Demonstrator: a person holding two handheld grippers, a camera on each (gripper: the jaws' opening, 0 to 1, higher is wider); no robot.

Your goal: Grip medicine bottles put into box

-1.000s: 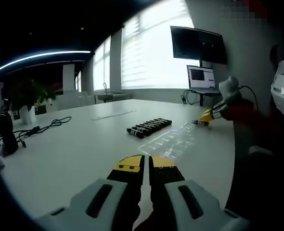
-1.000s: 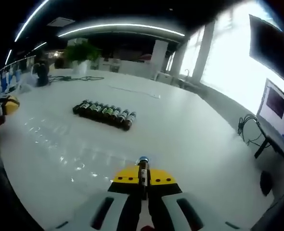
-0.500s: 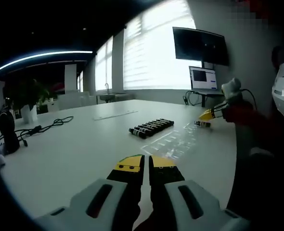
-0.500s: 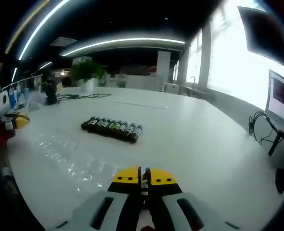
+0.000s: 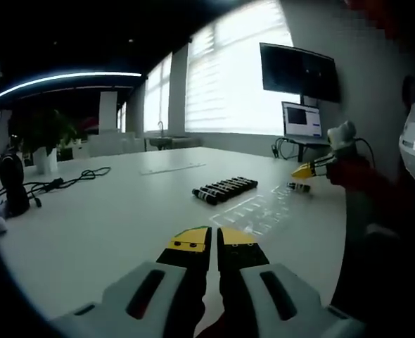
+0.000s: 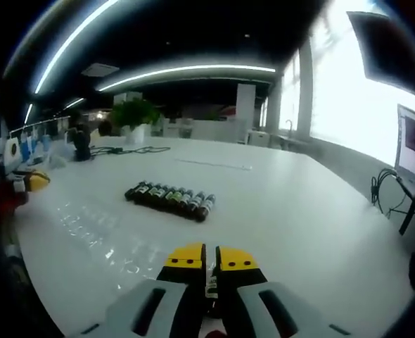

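Your left tongs (image 5: pixel 214 239) are closed on nothing. Your right tongs (image 6: pixel 209 258) pinch a small bottle (image 6: pixel 210 270). The row of medicine bottles (image 6: pixel 170 199) lies on the white desk (image 6: pixel 292 211), well ahead.

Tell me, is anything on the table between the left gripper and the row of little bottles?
No. Bare white table is all that lies between the left gripper, jaws together, and the row of bottles. The clear plastic tray lies to one side, nearer the right gripper.

wall screen (image 5: pixel 299 72), potted plant (image 6: pixel 135 113), cables (image 5: pixel 67 182)
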